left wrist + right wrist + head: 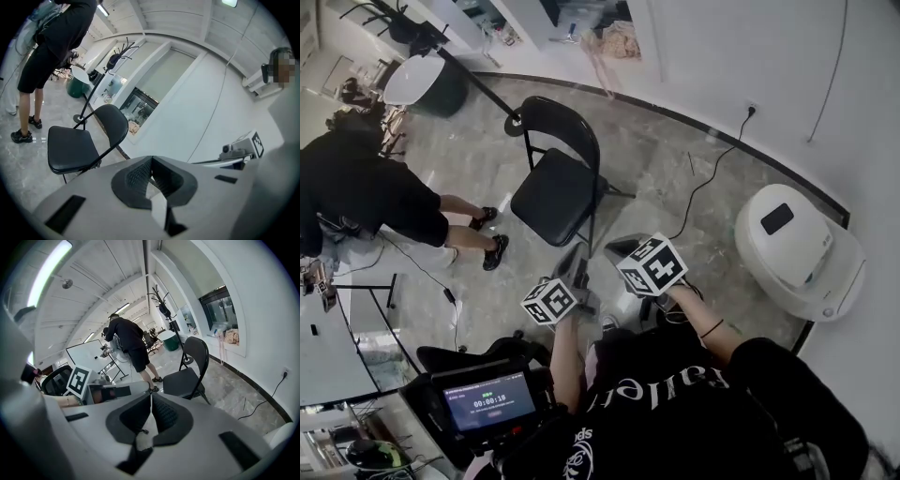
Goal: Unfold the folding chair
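Observation:
The black folding chair stands unfolded on the grey floor, seat down and backrest up. It also shows in the left gripper view and the right gripper view. My left gripper is held close to my body, short of the chair's front edge and apart from it. Its jaws are shut with nothing between them. My right gripper is beside it, also off the chair, jaws shut and empty. Both grippers point toward the chair.
A person in black stands left of the chair. A white rounded appliance sits at the right by the wall, with a cable across the floor. A coat stand base is behind the chair. A screen is at my lower left.

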The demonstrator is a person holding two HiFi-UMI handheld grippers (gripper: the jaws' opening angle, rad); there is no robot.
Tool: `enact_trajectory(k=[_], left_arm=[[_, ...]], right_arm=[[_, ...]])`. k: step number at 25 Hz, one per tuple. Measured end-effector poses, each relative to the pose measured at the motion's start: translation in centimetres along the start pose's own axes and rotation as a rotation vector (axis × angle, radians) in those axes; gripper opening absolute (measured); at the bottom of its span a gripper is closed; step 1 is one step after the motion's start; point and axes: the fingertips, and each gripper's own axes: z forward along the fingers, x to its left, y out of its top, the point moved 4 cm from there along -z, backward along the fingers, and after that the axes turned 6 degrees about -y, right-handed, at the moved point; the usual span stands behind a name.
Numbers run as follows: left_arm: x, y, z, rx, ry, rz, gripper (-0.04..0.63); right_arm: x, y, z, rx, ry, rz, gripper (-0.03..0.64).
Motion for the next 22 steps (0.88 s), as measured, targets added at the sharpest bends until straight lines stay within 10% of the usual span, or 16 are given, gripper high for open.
enact_trajectory(k=[7,22], left_arm=[[1.7,-1.7,-1.5,0.010,-0.021,0.032,0.003],[8.4,0.4,-18.3,0.106,-0.124,0.044,0.003]], right_arm=[[0.6,-1.5,3.6,-0.012,-0.033,0.010,0.023],[18.3,-3.8,9.1,-0.036,-0.203,0.133,0.023]])
